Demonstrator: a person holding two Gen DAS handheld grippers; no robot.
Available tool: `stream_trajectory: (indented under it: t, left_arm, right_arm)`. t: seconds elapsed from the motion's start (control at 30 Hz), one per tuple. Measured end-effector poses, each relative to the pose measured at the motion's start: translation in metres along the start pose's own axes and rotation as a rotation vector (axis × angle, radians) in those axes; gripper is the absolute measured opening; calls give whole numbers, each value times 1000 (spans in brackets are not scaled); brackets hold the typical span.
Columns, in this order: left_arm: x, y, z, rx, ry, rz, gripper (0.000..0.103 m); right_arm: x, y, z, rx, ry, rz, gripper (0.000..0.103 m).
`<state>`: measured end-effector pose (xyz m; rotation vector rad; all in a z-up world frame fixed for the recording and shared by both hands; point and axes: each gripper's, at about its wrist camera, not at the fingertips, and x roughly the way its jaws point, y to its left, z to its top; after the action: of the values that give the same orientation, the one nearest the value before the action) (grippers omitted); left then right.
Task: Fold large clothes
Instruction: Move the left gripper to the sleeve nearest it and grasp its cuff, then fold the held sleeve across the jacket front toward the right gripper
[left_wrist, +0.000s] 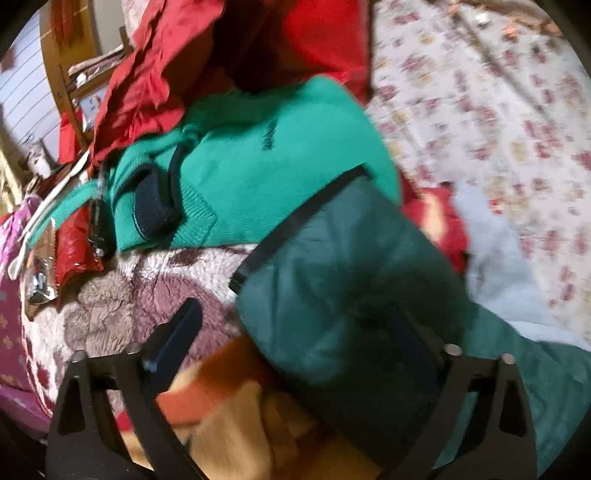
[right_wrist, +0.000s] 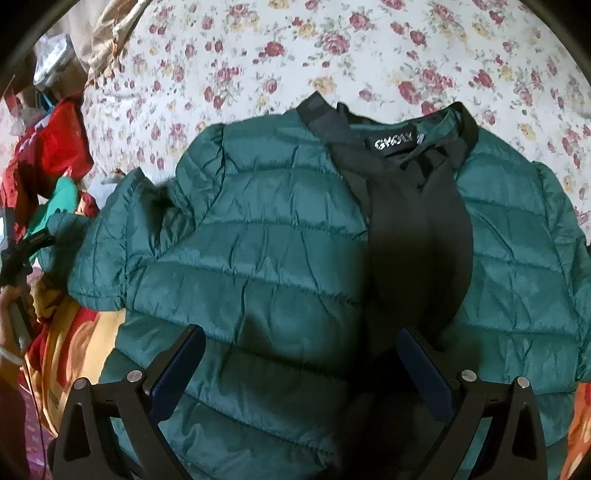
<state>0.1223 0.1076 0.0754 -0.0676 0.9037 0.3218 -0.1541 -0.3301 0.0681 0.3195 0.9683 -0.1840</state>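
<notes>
Two grippers, one puffy jacket, that's the setup. The dark green quilted jacket is spread front-up across the flowered bedsheet, collar end pointing away from me, with the black lining showing down the open middle and a little label inside the neck.

My right gripper hangs over the lower chest of the jacket with its fingers wide apart, nothing pinched between them. The padded fabric sits right under both pads, but I can't tell if they're actually pressing into it.

My left gripper is out at the sleeve end. Its fingers are also spread wide, and the cuff end of the jacket sleeve lies between them, bunched toward the right finger. The left finger stands clear of it over the fuzzy blanket. The shot's blurry, so I can't say whether the right finger touches the cloth.

Just past the sleeve there's a bright green knit sweater with a dark navy cuff, and a red garment heaped behind that. An orange and yellow cloth is bunched under the left gripper.
</notes>
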Motion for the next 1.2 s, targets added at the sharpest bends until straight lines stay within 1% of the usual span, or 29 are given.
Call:
stream_trajectory:
  t: [0.03, 0.07, 0.1, 0.13, 0.17, 0.2, 0.27, 0.33, 0.4, 0.5, 0.67, 0.77, 0.87, 0.97, 1.1, 1.2]
  left_arm:
    - [8, 3, 0, -9, 18, -16, 82]
    - [15, 4, 1, -16, 40, -41, 70]
    - [15, 4, 1, -7, 26, -45, 64]
    - [11, 2, 0, 7, -1, -51, 54]
    - [9, 1, 1, 20, -7, -66, 33]
    - [7, -1, 1, 32, 2, -91, 20]
    - [-2, -2, 2, 35, 4, -120, 17]
    - [-20, -3, 1, 38, -25, -152, 16]
    - [-46, -5, -2, 47, -59, -200, 16]
    - [-87, -19, -10, 101, -105, -254, 16]
    - [-147, -48, -30, 175, -135, -346, 16]
    - [-181, -71, -48, 234, -162, -400, 16]
    - [-209, -102, -59, 296, -168, -470, 16]
    - [-238, -133, -81, 369, -172, -532, 16]
    - [-262, -168, -106, 426, -164, -580, 16]
    - [-269, -189, -123, 452, -138, -605, 16]
  right_arm:
    - [2, 0, -1, -1, 6, -1, 102]
    - [3, 0, -2, 0, 9, -2, 103]
    - [5, 0, -2, 0, 15, -5, 103]
    - [5, -1, -3, 2, 18, -4, 102]
    - [5, -1, -4, 3, 19, -6, 102]
    - [5, -2, -4, 4, 18, -7, 102]
    - [4, -2, -4, 5, 15, -8, 102]
    - [1, -2, -4, 4, 13, -5, 102]
    - [-6, -2, -6, -1, 3, 1, 103]
    - [-17, -3, -7, -11, -14, 3, 102]
    - [-34, -11, -7, 5, -40, 0, 102]
    - [-47, -20, -10, 2, -61, -10, 103]
    - [-56, -29, -14, -1, -72, -30, 102]
    - [-65, -44, -17, 26, -80, -40, 103]
    - [-75, -62, -22, 51, -96, -53, 102]
    - [-79, -73, -24, 45, -100, -82, 103]
